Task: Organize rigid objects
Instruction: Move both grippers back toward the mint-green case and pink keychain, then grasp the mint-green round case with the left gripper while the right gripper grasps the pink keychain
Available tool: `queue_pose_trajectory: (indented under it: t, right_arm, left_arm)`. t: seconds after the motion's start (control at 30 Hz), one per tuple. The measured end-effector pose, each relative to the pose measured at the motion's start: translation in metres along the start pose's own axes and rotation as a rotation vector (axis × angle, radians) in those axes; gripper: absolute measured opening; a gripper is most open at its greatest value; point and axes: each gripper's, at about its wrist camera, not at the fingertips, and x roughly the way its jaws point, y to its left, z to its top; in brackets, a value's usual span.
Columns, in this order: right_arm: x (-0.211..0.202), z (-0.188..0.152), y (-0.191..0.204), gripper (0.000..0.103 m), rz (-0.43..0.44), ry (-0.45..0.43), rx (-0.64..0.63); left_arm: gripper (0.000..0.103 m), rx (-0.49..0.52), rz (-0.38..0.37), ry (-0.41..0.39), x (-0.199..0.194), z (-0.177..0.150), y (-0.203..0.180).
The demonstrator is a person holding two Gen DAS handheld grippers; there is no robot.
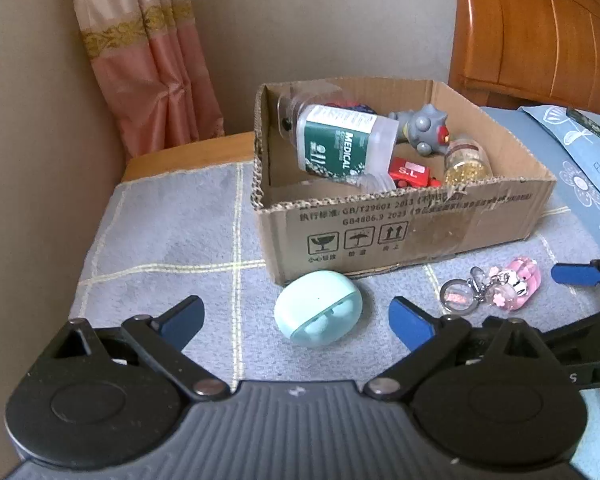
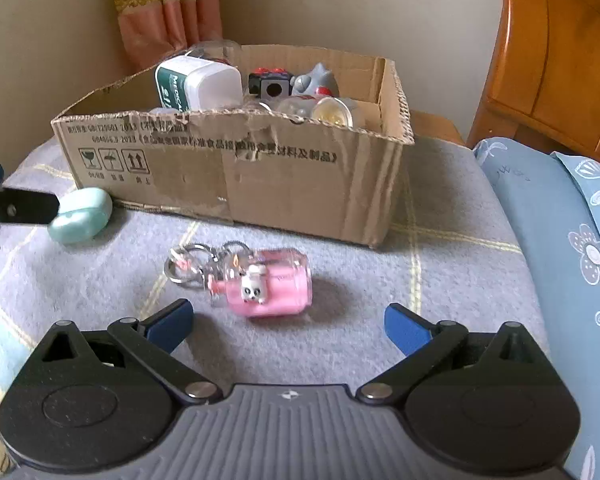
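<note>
The cardboard box (image 1: 400, 224) already holds bottles and toys. Just before its front wall lie the mint earbud case (image 1: 318, 308) and pink keychain (image 2: 268, 288). Left gripper (image 1: 296, 320) and right gripper (image 2: 288, 320) hover spread, empty; each likely closes next, then lifts boxward.

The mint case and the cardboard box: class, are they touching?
Cannot tell. In the left wrist view the mint case overlaps the cardboard box wall; the right wrist view shows only shadow between them, no plain gap.
</note>
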Motion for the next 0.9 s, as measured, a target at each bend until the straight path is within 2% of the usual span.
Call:
queue_pose_trajectory:
  t: [0.23, 0.5, 0.6, 0.73, 0.9]
  right_arm:
    - [0.004, -0.002, -0.009, 0.103, 0.016, -0.061, -0.017]
    - [0.001, -0.005, -0.011, 0.103, 0.016, -0.081, -0.016]
    - [0.001, -0.005, -0.011, 0.103, 0.015, -0.082, -0.015]
    - [0.001, -0.006, -0.011, 0.103, 0.016, -0.084, -0.017]
    - [0.001, -0.008, -0.011, 0.103, 0.018, -0.095, -0.02]
  left_arm:
    - [0.098, -0.016, 0.008, 0.019, 0.023, -0.003, -0.004]
    - [0.101, -0.073, 0.024, 0.044, 0.052, -0.009, -0.005]
    - [0.102, -0.119, 0.02, 0.03, 0.054, -0.01, 0.0]
    - [0.102, -0.126, 0.032, 0.024, 0.048, -0.018, 0.011]
    - [0.102, -0.159, 0.088, 0.022, 0.039, -0.029, 0.026]
